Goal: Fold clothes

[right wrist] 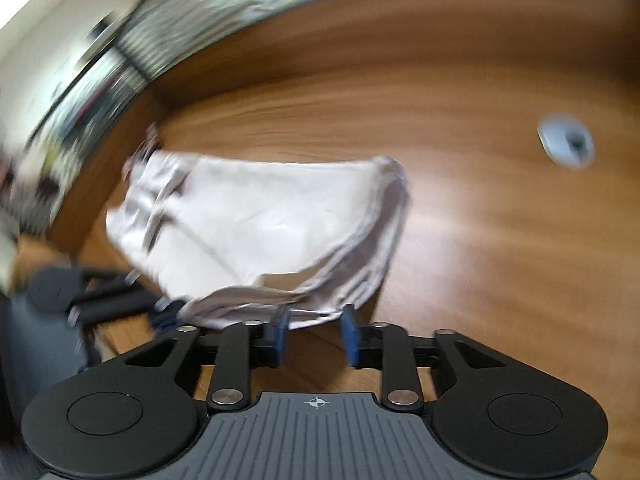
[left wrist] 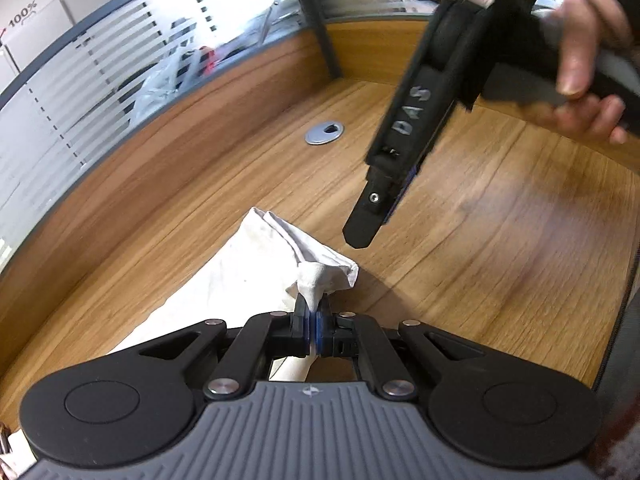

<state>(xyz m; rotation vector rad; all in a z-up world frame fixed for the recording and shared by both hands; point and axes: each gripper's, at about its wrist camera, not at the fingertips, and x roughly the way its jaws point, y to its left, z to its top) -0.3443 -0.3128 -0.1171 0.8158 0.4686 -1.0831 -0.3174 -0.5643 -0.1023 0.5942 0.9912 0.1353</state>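
Wooden desk (left wrist: 460, 240): cloth (left wrist: 240, 268) pinched in left hand-held gripper (left wrist: 311, 312).

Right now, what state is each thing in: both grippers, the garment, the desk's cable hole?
left gripper: shut on a bunched corner of the white garment.
right gripper: open, nothing between its pads.
white garment: partly folded, lying on the wooden desk.
cable grommet: cap on.

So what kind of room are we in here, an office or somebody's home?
Probably an office. The wooden desk has a metal cable grommet set into it, and a partition with frosted glass stripes runs along its back edge. The white garment looks like the only household item.
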